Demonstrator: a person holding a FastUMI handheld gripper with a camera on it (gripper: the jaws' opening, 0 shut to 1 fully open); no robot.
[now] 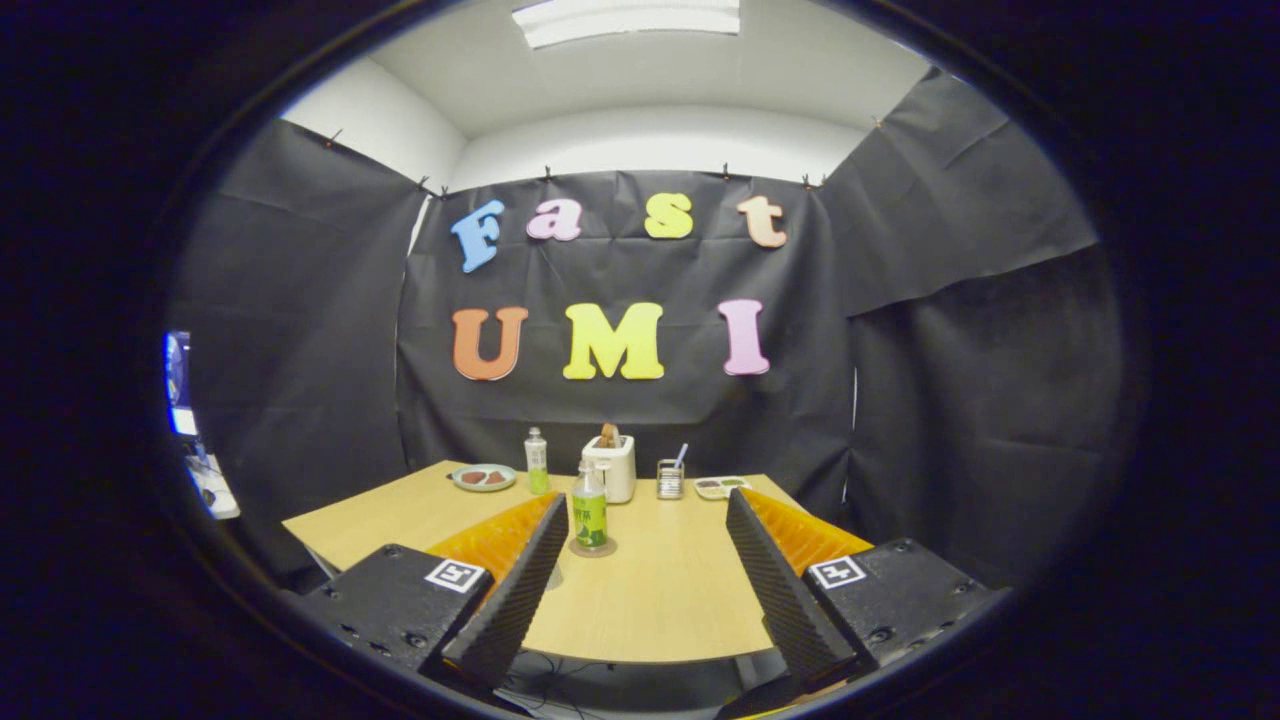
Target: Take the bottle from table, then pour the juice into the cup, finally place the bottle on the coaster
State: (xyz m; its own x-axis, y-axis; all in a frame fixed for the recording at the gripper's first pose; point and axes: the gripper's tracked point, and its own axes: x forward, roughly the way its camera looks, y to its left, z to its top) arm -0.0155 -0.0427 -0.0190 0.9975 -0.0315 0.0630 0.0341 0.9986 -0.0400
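Note:
A clear bottle (589,512) with a green label and green juice stands upright on a round grey coaster (594,549) on the wooden table (660,600). It is just ahead of the fingers, close to the left fingertip (553,520) and apart from it. My gripper (647,503) is open and wide, with nothing between its fingers. A faint rounded shape beside the left finger near the coaster is too hidden to tell.
Along the table's far edge stand a plate (484,477) with food, a second green bottle (537,462), a white toaster (612,468), a small glass holder (670,480) and a shallow tray (722,487). The table's near edge lies under the fingers.

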